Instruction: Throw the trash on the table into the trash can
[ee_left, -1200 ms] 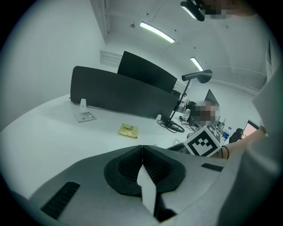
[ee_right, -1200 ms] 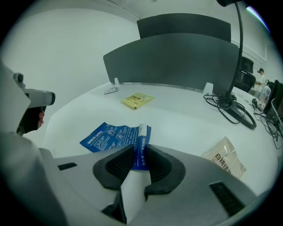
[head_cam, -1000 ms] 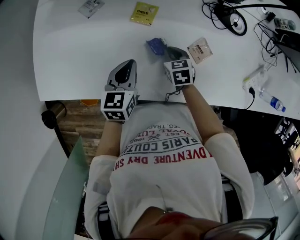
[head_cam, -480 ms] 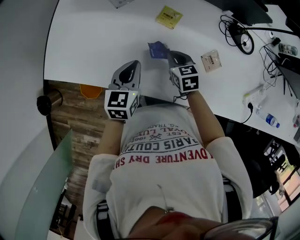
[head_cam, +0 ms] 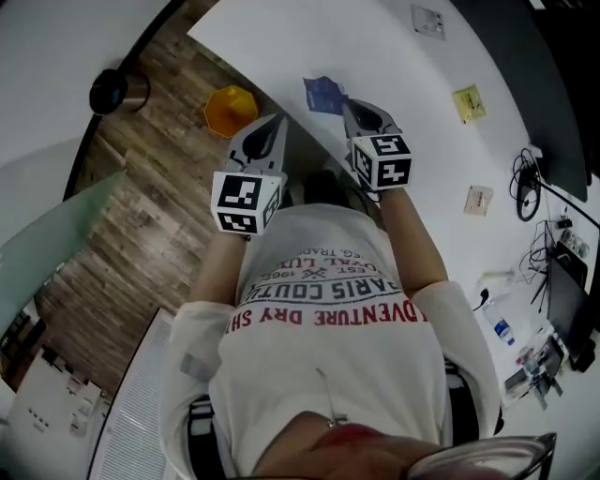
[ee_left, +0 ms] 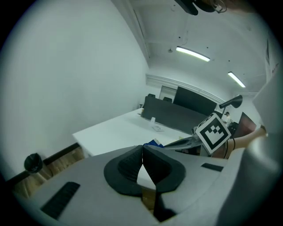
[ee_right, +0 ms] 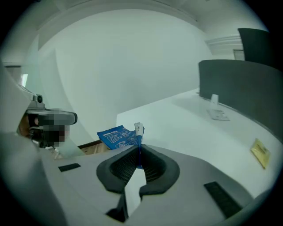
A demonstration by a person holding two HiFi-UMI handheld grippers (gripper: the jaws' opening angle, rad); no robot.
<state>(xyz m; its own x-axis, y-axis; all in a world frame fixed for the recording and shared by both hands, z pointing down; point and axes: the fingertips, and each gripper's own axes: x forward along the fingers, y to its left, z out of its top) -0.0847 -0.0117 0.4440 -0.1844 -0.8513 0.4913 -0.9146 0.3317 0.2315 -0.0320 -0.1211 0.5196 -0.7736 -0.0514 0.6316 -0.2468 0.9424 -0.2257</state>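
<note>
My right gripper [head_cam: 349, 105] is shut on a blue wrapper [head_cam: 323, 94], pinching one corner so the rest sticks out past the jaws. In the right gripper view the blue wrapper [ee_right: 116, 137] hangs in front of the closed right gripper [ee_right: 138, 152], near the corner of the white table [head_cam: 394, 66]. An orange trash can [head_cam: 230, 110] stands on the wooden floor, left of the wrapper and just beyond my left gripper [head_cam: 275, 122]. In its own view the left gripper [ee_left: 142, 148] is shut, pads touching at the tips and holding nothing.
More litter lies on the table: a yellow packet [head_cam: 468, 101], a beige packet [head_cam: 479, 199] and a pale packet [head_cam: 427, 19]. Cables and a monitor crowd the table's far right. A dark round container [head_cam: 111, 91] stands on the floor at upper left.
Both grippers swung left, off the table's middle to its corner above the wooden floor. The blue wrapper left the tabletop in the right gripper. The orange trash can came close.
</note>
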